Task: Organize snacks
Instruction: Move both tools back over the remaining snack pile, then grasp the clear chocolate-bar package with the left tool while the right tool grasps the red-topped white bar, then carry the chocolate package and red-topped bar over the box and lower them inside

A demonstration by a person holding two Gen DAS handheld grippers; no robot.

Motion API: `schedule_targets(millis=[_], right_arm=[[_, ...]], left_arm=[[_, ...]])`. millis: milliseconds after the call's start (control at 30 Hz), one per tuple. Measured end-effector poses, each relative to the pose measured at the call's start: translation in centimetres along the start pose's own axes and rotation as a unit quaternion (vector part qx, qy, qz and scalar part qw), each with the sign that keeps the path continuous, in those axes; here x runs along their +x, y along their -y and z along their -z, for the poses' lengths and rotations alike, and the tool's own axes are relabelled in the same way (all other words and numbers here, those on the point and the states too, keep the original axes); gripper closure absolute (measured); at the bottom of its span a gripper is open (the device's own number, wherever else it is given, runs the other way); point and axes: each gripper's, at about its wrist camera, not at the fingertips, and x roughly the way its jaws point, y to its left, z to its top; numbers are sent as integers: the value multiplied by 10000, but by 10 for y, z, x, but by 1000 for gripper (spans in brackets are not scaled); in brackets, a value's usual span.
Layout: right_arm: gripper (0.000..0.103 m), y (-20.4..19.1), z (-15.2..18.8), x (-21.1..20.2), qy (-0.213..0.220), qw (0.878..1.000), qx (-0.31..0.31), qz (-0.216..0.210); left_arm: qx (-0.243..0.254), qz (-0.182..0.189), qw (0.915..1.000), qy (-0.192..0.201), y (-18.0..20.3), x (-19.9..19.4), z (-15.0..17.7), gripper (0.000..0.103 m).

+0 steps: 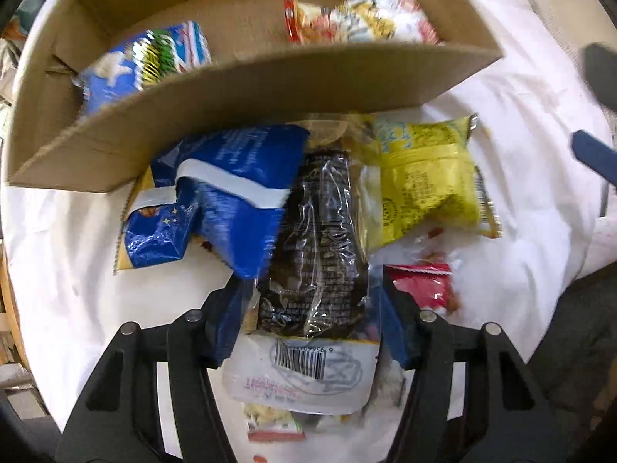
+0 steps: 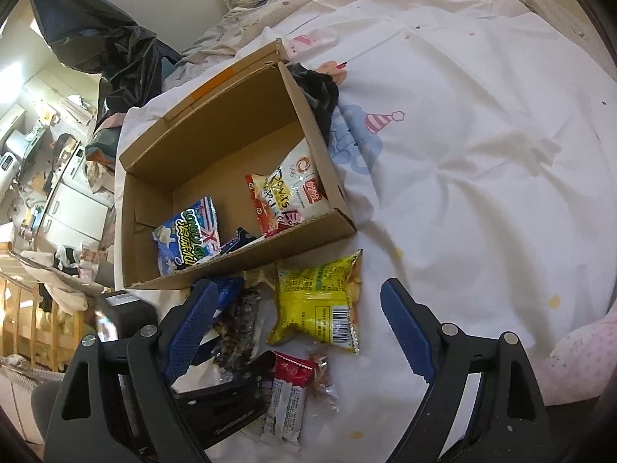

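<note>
A cardboard box (image 1: 270, 88) (image 2: 246, 258) lies on the white bed sheet. It holds a blue popcorn bag (image 1: 146, 61) (image 2: 189, 235) and a white-and-red snack bag (image 1: 358, 15) (image 2: 289, 193). In front of it lie a blue bag (image 1: 227, 196), a dark clear-wrapped pack (image 1: 312, 247) (image 2: 239, 320), a yellow bag (image 1: 428, 177) (image 2: 320, 305) and a red packet (image 1: 424, 285) (image 2: 293, 370). My left gripper (image 1: 308, 324) stands with its jaws on either side of the dark pack's near end. My right gripper (image 2: 297, 328) is open above the yellow bag.
The sheet (image 2: 482, 154) stretches to the right with a cartoon print. A dark cloth (image 2: 320, 88) lies behind the box. A black bag (image 2: 104, 38) and cluttered furniture (image 2: 58, 193) stand at the left. The right gripper's fingertips (image 1: 594, 154) show at the left view's right edge.
</note>
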Motion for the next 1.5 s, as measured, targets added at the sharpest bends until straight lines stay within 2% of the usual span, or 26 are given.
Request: schedule_targets(millis=[233,367,433,500,533,600,700,767,833,933,1000,1033,1133,1300,1500], right_arm=[[14,7,-2,-4,28,9998,172,-78],[14,11,1,-2,-102,9994,294,-154],[14,12,6,4,-417,9980,366,-292],[15,12,15,15,-942,9924,489,-616],[16,12,23,23,-1231,9878,552,-780],[22,10,38,34,-1557,9825,590,-836],[35,4,63,58,-2209,9701,600,-812],[47,-3,77,69,-2471,9658,433,-659],[48,-9,87,78,-2623,9637,240,-436],[48,-15,90,85,-2532,9671,61,-236],[58,-22,88,89,-2451,9693,-184,-70],[70,-24,88,90,-2419,9698,-302,53],[70,-26,89,84,-2354,9711,-381,3],[70,-29,87,63,-2048,9766,-442,-481],[70,-44,75,30,-1383,9796,-523,-1360]], left_arm=[[-162,354,9990,228,-2,-56,24,45],[-269,328,9972,617,-18,-93,41,45],[-424,264,9950,863,-34,-112,45,45],[-529,158,9934,1007,-53,-123,47,45],[-579,47,9926,1066,-63,-126,48,45],[-732,-123,9910,1110,-84,-125,46,45],[-920,-290,9890,1120,-106,-119,46,45],[-1060,-381,9873,1123,-117,-111,53,45],[-1162,-390,9863,1103,-127,-106,60,45],[-1288,-305,9857,1046,-134,-98,64,45],[-1400,-134,9853,969,-134,-93,64,45],[-1437,-56,9849,962,-134,-93,64,45],[-1417,-25,9842,1065,-132,-97,63,45],[-1451,-61,9834,1087,-134,-100,66,45],[-1450,-70,9816,1238,-132,-106,67,45]])
